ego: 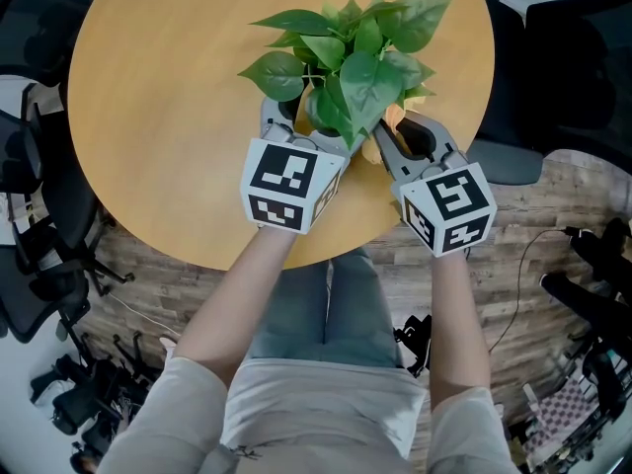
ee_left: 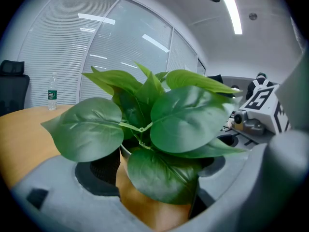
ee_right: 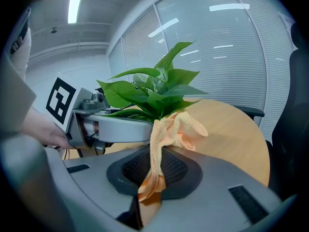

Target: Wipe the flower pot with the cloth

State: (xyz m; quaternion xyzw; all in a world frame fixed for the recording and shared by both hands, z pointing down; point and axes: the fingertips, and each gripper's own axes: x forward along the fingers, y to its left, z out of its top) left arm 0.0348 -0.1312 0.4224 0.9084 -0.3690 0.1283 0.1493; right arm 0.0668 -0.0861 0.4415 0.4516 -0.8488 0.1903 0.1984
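A leafy green plant [ego: 346, 57] stands in a tan flower pot [ee_left: 145, 202] near the front edge of the round wooden table [ego: 158, 117]. In the head view the leaves hide most of the pot. My left gripper [ego: 301, 121] is shut on the pot, one jaw on each side of it [ee_left: 159, 192]. My right gripper [ego: 405, 126] sits just right of the pot, shut on an orange cloth [ee_right: 166, 139]. The cloth [ego: 395, 117] runs up from the jaws [ee_right: 147, 197] and lies against the plant's base [ee_right: 149, 98].
A water bottle [ee_left: 52, 93] stands at the table's far side, with a black chair [ee_left: 12, 76] behind it. Office chairs [ego: 39, 225] stand left of the table. Cables and dark gear [ego: 592, 294] lie on the floor at the right.
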